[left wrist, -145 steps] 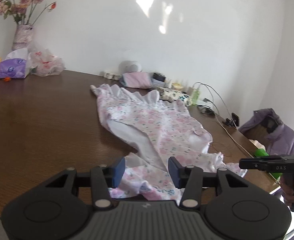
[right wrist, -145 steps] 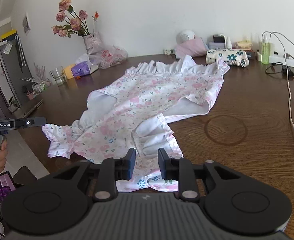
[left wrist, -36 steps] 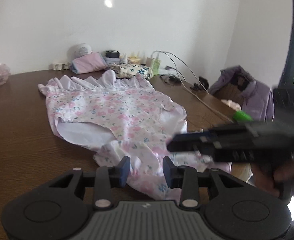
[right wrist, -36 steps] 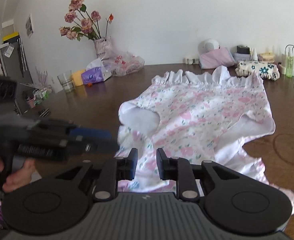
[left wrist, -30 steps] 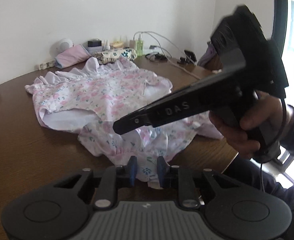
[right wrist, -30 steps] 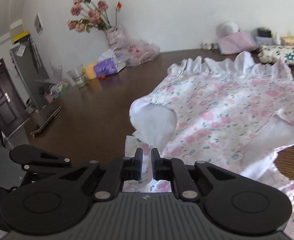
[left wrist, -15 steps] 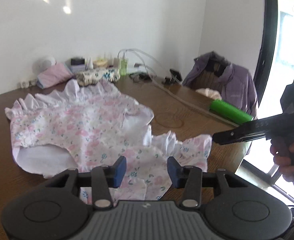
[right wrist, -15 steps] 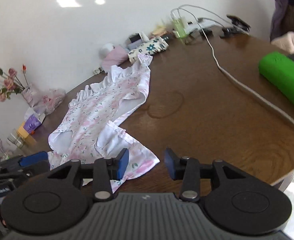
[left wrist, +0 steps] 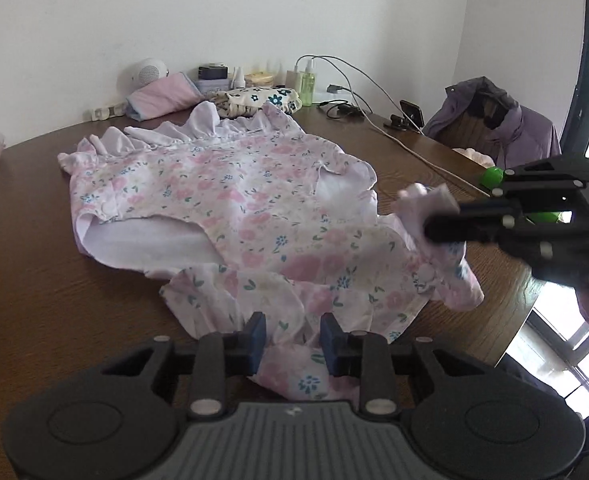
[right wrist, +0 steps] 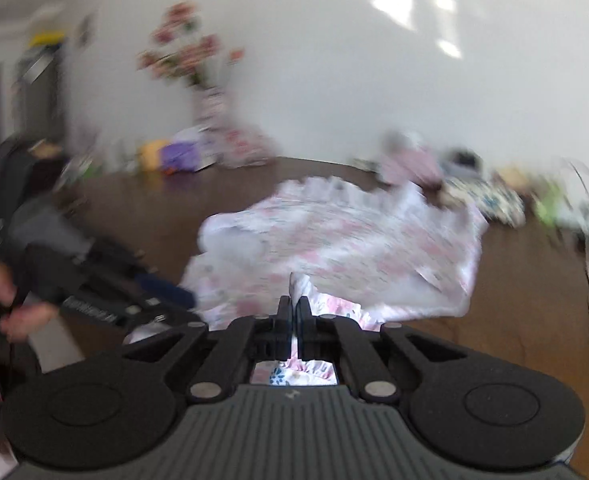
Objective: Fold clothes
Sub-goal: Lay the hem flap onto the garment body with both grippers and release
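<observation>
Right claw [right wrist: 293,307] just snapped closed, pinching the pink floral frilly cotton dress [left wrist: 230,196]; left claw [left wrist: 293,337] narrowed, loosely straddling its hem on the brown wooden tabletop [left wrist: 46,240].

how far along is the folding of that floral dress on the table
Early. Done: the floral dress lies spread on the wooden table, no fold visible yet. In hand: the right gripper has just closed its jaws on a ruffled sleeve; the left gripper has fabric between its jaws, but its pads aren't clearly pressing. Left: folding the sleeves in, then the body.
</observation>
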A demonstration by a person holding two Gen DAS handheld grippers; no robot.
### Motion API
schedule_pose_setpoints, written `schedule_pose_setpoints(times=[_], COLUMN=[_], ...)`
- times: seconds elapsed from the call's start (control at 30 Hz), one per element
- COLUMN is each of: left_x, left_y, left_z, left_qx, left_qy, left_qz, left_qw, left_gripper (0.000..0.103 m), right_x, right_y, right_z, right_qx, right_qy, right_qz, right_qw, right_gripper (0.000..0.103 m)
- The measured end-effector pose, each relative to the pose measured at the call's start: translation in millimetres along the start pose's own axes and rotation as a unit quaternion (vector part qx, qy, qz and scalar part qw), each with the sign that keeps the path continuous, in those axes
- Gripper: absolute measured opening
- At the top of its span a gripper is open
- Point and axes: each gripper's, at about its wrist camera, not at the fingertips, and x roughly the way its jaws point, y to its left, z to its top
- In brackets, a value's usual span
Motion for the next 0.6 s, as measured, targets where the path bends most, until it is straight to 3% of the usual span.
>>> schedule_pose_setpoints(times=[0.07,0.1,0.23,0.33,0.37,0.4,0.47,0.53,0.6], left_x=[-3.6,-7.7,-33.8,-44.3,-43.9,-40.6,-32.4,-19.9,-11.1], left_y=[6.4,10.7,25.6,18.9,14.5,9.7,2.5,2.6,1.9], left_z=[-2.7,-3.6,-4.6,-1.3,-0.5,-0.1,-0.1,-3.1,-6.9], left_qx=[-0.016,-0.025,-0.058,-0.044,-0.032,-0.018,0.004,0.003,0.006], left_qy=[-0.008,-0.014,-0.047,-0.062,-0.062,-0.058,-0.046,-0.026,-0.011], left_qz=[-0.009,-0.011,-0.025,-0.052,-0.055,-0.052,-0.045,-0.032,-0.02], left_qw=[0.9998,0.9995,0.9969,0.9958,0.9961,0.9968,0.9979,0.9991,0.9997], left_gripper=[0.027,0.027,0.031,0.04,0.042,0.043,0.043,0.041,0.035], right_x=[10.9,18.5,33.2,23.2,15.8,7.1,-8.4,-2.4,10.4], right_y=[37.7,50.8,60.6,43.4,36.9,27.1,1.4,-26.9,-46.9], right_z=[1.2,-2.0,-10.2,-1.9,0.4,1.9,4.4,1.8,-1.2], right_qx=[-0.132,-0.167,-0.199,-0.148,-0.131,-0.106,-0.038,0.03,0.076], right_qy=[0.017,0.032,0.049,0.056,0.046,0.029,-0.002,0.006,0.029], right_qz=[0.059,0.078,0.089,0.112,0.123,0.127,0.125,0.089,0.044], right_qw=[0.989,0.982,0.975,0.981,0.983,0.986,0.991,0.996,0.996], right_gripper=[0.002,0.002,0.003,0.017,0.033,0.042,0.041,0.037,0.024])
